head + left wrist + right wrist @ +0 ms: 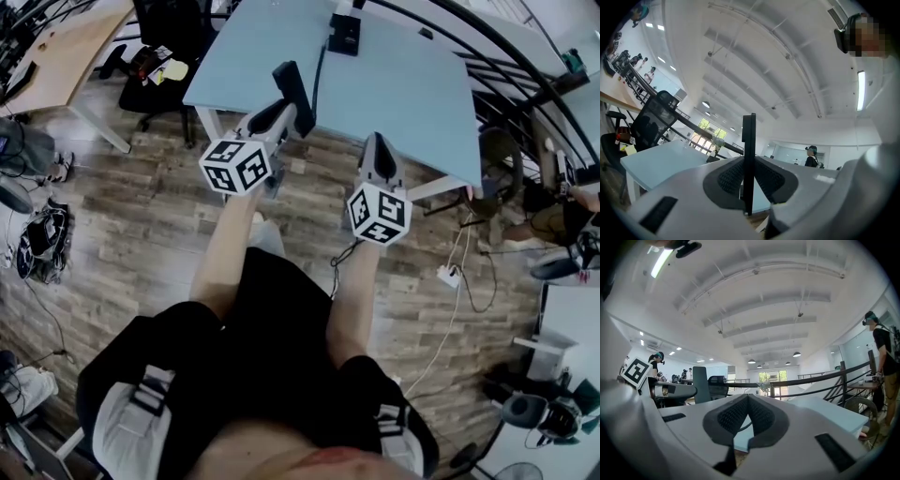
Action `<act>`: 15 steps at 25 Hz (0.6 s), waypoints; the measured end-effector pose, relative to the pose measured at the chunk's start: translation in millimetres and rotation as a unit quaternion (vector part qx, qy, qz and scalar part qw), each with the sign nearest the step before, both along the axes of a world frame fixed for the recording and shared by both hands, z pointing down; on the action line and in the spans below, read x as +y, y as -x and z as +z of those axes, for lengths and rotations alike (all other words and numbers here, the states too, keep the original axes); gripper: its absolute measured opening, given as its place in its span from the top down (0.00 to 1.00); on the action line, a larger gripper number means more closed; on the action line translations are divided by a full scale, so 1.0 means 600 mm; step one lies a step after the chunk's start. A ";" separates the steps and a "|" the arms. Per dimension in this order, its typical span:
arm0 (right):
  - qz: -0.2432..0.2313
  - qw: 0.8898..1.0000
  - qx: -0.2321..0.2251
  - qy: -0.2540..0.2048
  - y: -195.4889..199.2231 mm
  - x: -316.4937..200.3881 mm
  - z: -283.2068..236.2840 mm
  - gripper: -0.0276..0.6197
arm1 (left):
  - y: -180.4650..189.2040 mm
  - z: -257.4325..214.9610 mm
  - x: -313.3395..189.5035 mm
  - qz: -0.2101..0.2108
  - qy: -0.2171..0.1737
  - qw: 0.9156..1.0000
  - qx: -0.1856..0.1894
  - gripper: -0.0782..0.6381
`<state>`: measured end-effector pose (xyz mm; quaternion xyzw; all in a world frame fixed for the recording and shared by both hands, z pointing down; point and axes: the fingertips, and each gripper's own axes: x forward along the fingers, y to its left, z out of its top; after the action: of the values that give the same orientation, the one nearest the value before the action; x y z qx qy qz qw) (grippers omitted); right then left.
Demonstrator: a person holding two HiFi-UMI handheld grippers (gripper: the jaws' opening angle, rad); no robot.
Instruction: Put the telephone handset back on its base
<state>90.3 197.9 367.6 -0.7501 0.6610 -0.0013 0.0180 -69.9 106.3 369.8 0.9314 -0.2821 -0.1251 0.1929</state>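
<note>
The black telephone handset [292, 90] stands upright over the near edge of the light blue table [403, 89], with my left gripper [286, 112] shut on its lower end. In the left gripper view the handset [749, 136] shows edge-on, pinched between the dark pads. A black cord [319, 75] runs from it to the telephone base [344, 36] at the table's far side. My right gripper [375, 142] hovers at the table's front edge, to the right of the handset, shut with nothing in it. In the right gripper view the handset [700, 383] stands off to the left.
A black office chair [169, 37] and a wooden desk [66, 47] stand to the table's left. A black railing [511, 61] runs on its right. Cables and a white power strip [448, 276] lie on the wooden floor. Other people stand far off.
</note>
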 end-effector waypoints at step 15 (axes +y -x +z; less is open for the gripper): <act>0.047 0.998 -0.048 0.022 -0.206 -0.289 0.054 0.97 | -0.197 0.051 -0.321 0.053 0.035 0.998 -0.022 0.80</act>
<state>214.1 24.6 400.2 -0.7797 0.6232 -0.0506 0.0334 48.2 -86.4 400.2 0.9402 -0.2409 -0.0846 0.2255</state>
